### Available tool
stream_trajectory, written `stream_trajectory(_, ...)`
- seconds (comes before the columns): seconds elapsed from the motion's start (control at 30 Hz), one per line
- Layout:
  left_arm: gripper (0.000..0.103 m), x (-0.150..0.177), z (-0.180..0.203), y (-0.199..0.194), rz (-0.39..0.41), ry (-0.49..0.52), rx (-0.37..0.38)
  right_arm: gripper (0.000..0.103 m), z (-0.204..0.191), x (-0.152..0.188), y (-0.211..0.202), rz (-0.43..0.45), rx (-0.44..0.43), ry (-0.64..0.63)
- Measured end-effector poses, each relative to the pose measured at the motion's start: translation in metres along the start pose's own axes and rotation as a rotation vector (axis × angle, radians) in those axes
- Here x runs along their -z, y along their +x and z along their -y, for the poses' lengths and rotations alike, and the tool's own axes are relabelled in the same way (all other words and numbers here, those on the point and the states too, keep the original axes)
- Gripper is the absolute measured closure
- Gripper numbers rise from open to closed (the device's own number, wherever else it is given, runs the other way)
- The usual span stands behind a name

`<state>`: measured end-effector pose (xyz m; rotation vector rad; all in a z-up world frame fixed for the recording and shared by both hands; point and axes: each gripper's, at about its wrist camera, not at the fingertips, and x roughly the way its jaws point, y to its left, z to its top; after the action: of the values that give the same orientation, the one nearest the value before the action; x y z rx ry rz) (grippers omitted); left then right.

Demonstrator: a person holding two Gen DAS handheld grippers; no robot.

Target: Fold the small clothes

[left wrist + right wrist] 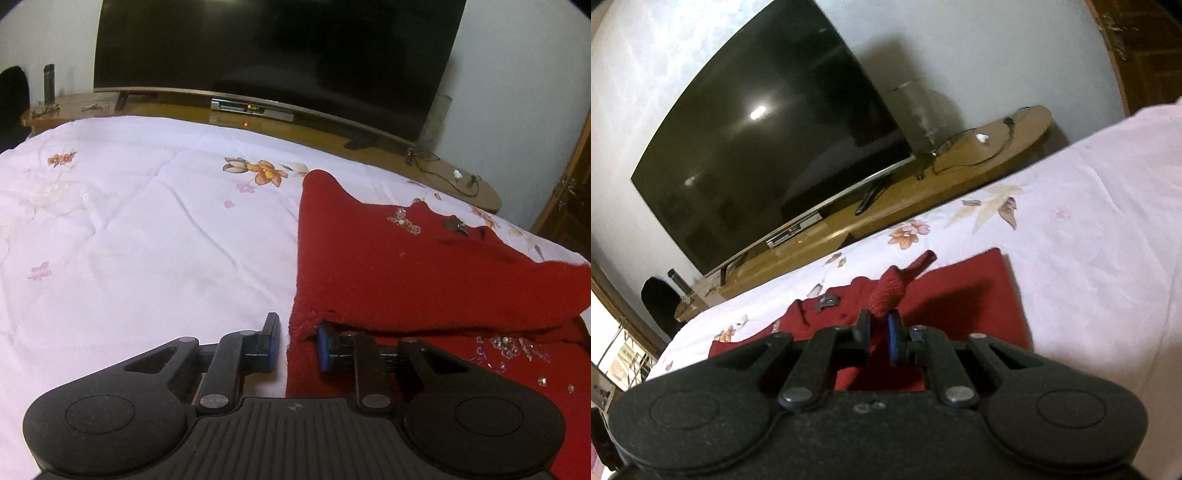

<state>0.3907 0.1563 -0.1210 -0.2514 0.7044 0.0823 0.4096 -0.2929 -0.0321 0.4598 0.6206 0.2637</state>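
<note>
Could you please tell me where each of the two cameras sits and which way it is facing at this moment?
Left wrist: on the left hand-held gripper, low over the bed, facing the television; its open fingers straddle the red garment edge.
Right wrist: on the right hand-held gripper, tilted, looking across the bed to the television; its fingers pinch the red garment.
Shared: garment, bed, television, wooden stand.
</note>
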Motion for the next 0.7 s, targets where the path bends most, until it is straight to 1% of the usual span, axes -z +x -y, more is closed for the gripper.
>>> stream_trajectory(0.03,0.081,0.000,0.000,0.001,-0.002,0.002,0.000,0.093,0.004,0.003,0.002,-0.009,0.018,0.014)
stream_trajectory(0.1,0.081,-0.001,0.001,0.002,-0.011,0.006,-0.001,0.093,0.016,0.013,0.014,-0.061,0.085,0.030)
stream_trajectory(0.17,0.080,-0.004,0.002,0.001,-0.033,0.034,0.003,0.090,0.029,0.023,0.029,-0.151,0.142,0.056)
stream_trajectory(0.2,0.080,-0.005,0.002,-0.002,-0.046,0.058,0.007,0.089,0.033,0.025,0.028,-0.154,0.131,0.066)
stream_trajectory(0.23,0.076,-0.006,0.001,-0.008,-0.054,0.083,0.009,0.080,0.035,0.024,0.022,-0.129,0.124,0.070)
stream_trajectory(0.27,0.071,-0.005,-0.002,-0.014,-0.046,0.097,0.004,0.076,0.035,0.022,0.013,-0.092,0.140,0.067)
stream_trajectory(0.3,0.060,-0.005,-0.004,-0.022,-0.026,0.104,-0.005,0.072,0.035,0.020,0.004,-0.060,0.142,0.064)
stream_trajectory(0.37,0.059,-0.010,-0.005,-0.036,0.032,0.121,-0.001,0.071,0.040,0.013,-0.009,-0.012,0.120,0.064)
stream_trajectory(0.43,0.059,-0.020,0.001,-0.037,0.075,0.127,0.027,0.069,0.046,0.006,-0.013,0.004,0.105,0.065)
stream_trajectory(0.47,0.059,-0.026,0.008,-0.034,0.089,0.131,0.055,0.069,0.049,0.004,-0.011,0.003,0.100,0.068)
stream_trajectory(0.6,0.059,-0.047,0.048,-0.003,0.091,0.186,0.146,0.069,0.053,-0.007,0.010,-0.038,0.073,0.054)
stream_trajectory(0.63,0.059,-0.050,0.058,0.007,0.086,0.201,0.151,0.069,0.054,-0.006,0.014,-0.052,0.073,0.046)
stream_trajectory(0.7,0.059,-0.054,0.069,0.029,0.051,0.192,0.163,0.069,0.055,-0.007,0.029,-0.088,0.067,0.035)
